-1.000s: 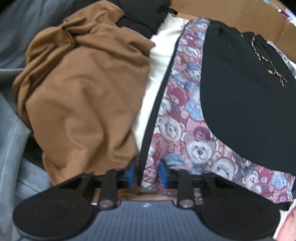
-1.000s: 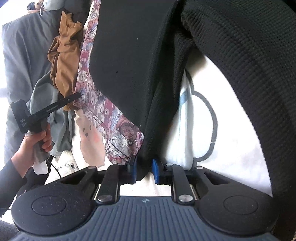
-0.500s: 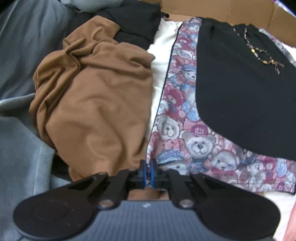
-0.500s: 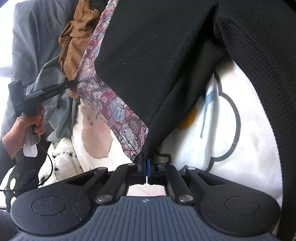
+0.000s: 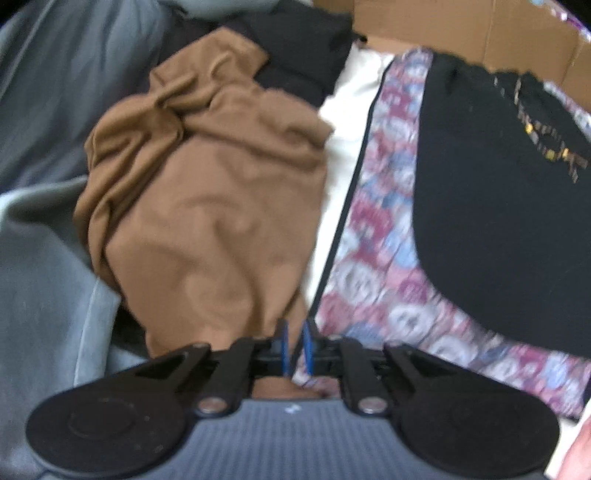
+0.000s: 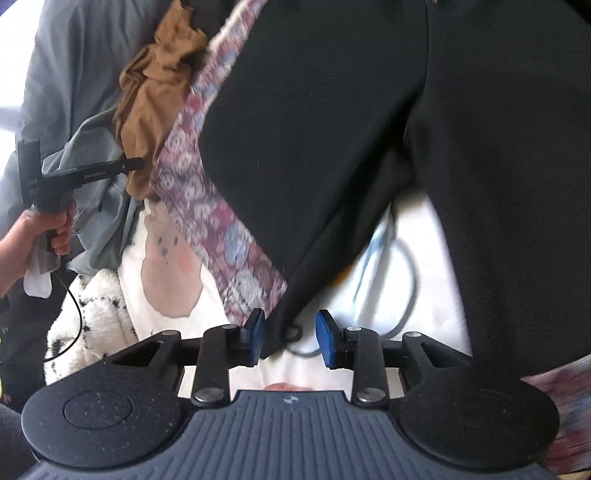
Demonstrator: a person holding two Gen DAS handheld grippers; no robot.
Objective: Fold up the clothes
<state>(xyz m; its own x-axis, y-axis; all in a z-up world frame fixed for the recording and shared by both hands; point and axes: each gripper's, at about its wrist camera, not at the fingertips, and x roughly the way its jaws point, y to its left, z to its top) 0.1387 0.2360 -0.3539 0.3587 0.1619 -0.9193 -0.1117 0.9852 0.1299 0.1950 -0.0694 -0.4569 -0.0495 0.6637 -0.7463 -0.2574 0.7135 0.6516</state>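
Clothes cover the whole surface in the left wrist view, with a grey blanket point(image 5: 40, 155) filling the left side of the frame and a brown cardboard box point(image 5: 461, 33) across the upper right. A crumpled brown garment point(image 5: 207, 206) lies in the centre left, partly over black clothing point(image 5: 299, 55) near the top. To its right a strip of white fabric point(image 5: 340, 155) shows, then a teddy-bear print cloth point(image 5: 384, 258) with a dark edge trim, running from the upper middle down to the lower right. A black top point(image 5: 498, 221) with small gold beading lies over that print cloth on the right. At the bottom centre the left gripper point(image 5: 295, 347) has its blue pads slightly apart, a narrow gap between them, at the meeting edge of the brown garment and the print cloth; whether any fabric sits in the gap cannot be told through the blur.

From the right wrist view, the black top point(image 6: 351, 147) fills the centre and right of the frame, its lower point hanging down to the bottom centre. The right gripper point(image 6: 290, 339) has its blue pads point(image 6: 255, 336) wide apart, the point of the black top between them, nearer the left pad. Beneath lies a white sheet with cartoon prints point(image 6: 402, 280). The teddy-bear print cloth point(image 6: 207, 206) runs diagonally at centre left, the brown garment point(image 6: 155, 99) above it. At the left edge a hand point(image 6: 33, 240) holds the left gripper point(image 6: 136, 164).
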